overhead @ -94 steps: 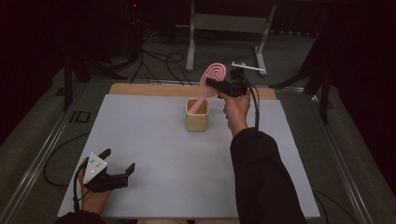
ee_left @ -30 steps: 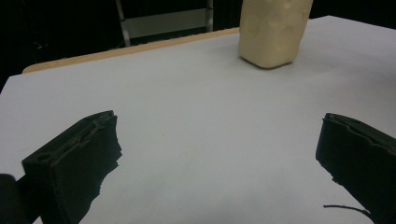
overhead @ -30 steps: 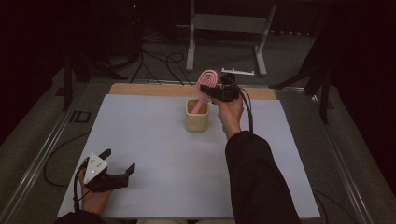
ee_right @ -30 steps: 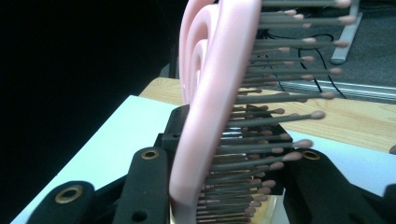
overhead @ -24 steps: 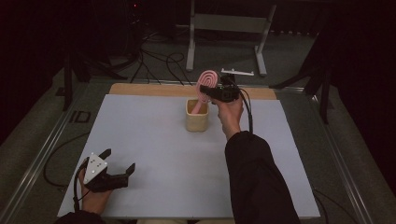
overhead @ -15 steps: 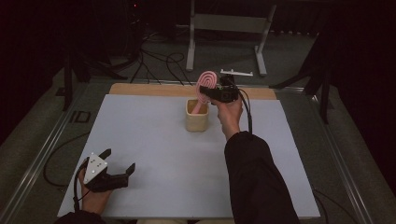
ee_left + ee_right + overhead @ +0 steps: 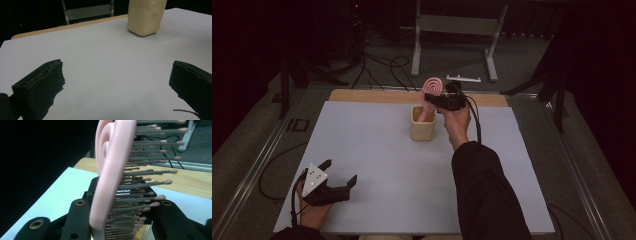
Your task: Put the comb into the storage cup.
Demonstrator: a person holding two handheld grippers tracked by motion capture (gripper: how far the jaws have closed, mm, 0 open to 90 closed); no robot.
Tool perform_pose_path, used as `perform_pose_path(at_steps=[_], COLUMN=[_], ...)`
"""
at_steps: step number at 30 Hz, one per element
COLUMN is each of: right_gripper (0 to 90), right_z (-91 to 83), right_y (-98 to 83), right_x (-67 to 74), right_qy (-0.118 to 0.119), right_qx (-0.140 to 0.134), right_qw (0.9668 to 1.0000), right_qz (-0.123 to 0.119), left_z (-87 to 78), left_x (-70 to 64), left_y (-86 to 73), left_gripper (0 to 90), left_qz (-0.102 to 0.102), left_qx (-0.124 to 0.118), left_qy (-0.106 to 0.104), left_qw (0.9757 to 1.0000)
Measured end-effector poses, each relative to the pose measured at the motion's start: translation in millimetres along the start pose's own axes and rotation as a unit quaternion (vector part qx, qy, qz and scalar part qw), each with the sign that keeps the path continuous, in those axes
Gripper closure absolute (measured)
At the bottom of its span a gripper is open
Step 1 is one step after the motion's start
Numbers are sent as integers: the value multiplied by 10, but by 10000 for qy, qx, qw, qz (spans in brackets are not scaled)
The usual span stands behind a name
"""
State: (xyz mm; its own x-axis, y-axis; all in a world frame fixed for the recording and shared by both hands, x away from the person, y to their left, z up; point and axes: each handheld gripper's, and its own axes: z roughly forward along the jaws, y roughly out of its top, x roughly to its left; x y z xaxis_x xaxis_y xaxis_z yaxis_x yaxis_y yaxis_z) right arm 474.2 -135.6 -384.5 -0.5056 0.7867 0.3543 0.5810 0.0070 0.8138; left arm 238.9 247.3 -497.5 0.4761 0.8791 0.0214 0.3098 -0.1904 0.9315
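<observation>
A pink hairbrush (image 7: pixel 432 88) stands nearly upright with its handle down inside a beige cup (image 7: pixel 422 125) at the far middle of the white table (image 7: pixel 377 150). My right gripper (image 7: pixel 431 98) is shut on the brush head just above the cup. In the right gripper view the black jaws press on the pink back and the bristle side of the brush (image 7: pixel 110 177). My left gripper (image 7: pixel 341 171) rests open at the near left corner, with nothing between its jaws. The left gripper view shows this gripper (image 7: pixel 117 80) low over the bare table, with the cup (image 7: pixel 145 16) far ahead.
A wooden strip (image 7: pixel 372 96) runs along the table's far edge. Beyond it on the floor stand a metal frame (image 7: pixel 457 30) and loose cables (image 7: pixel 382 62). Metal rails (image 7: pixel 262 155) flank the table.
Since three seconds ago the right gripper has brought the brush leftward and lower, from tilted to nearly upright over the cup. Over the last second nothing has visibly moved.
</observation>
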Motion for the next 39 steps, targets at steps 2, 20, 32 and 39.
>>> perform_pose_path(at_steps=[2, 20, 32, 39], right_gripper=[627, 627, 626, 621], right_z=[4, 85, 129, 157], right_y=[-7, -97, -150, -176], right_x=[3, -41, -70, -50], right_qy=[-6, -47, -70, -67], right_qx=[21, 137, 177, 220], right_qw=[10000, 9999, 9998, 9997], right_qz=[-12, 3, 44, 35], left_z=[0, 0, 0, 2], left_x=[-1, -3, -4, -6], left_y=[0, 1, 2, 2], left_gripper=[1, 1, 1, 1], left_qz=[-3, 3, 10, 4], left_qx=[-3, -2, -6, -1], left_qy=[-2, -6, -10, -7], left_qw=[10000, 10000, 10000, 10000])
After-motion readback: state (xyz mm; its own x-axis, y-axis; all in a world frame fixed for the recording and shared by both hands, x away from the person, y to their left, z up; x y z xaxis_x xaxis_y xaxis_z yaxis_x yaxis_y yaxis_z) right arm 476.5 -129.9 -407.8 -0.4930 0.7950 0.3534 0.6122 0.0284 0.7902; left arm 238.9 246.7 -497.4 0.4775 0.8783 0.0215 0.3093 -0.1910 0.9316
